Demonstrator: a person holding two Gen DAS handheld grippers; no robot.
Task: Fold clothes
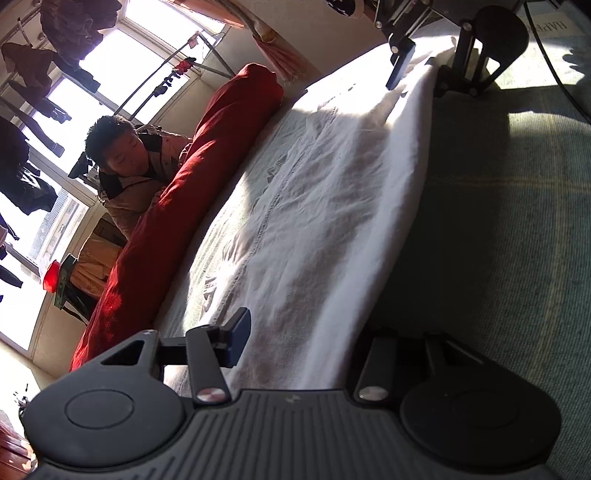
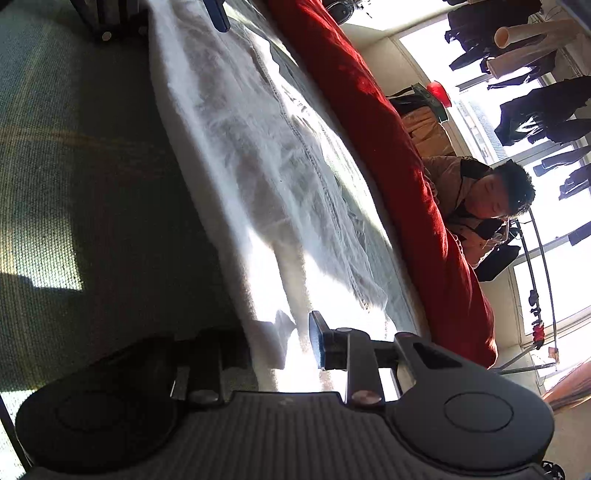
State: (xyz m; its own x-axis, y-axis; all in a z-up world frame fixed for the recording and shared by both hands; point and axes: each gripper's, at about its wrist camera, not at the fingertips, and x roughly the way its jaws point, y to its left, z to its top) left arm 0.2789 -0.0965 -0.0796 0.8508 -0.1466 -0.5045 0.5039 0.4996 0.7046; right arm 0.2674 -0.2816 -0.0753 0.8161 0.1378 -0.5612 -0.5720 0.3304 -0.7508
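Observation:
A white garment [image 1: 314,206] [image 2: 258,166] with a stitched seam lies stretched lengthwise on a green bed cover [image 1: 498,240] [image 2: 74,147]. My left gripper [image 1: 308,347] holds one end: its blue pad sits on the cloth, which fills the gap and hides the other finger's pad. At the far end my right gripper [image 1: 424,70] clamps the same long edge. In the right wrist view the right gripper [image 2: 258,354] is shut on a bunched fold, and the left gripper [image 2: 166,18] shows at the top. The edge between them looks raised and casts a shadow.
A rolled red quilt [image 1: 177,221] [image 2: 388,147] runs along the garment's far side. Behind it a person [image 1: 122,155] [image 2: 491,199] in a tan jacket leans low. Dark clothes [image 2: 535,110] hang at bright windows beyond. A red lamp [image 1: 51,275] stands near boxes.

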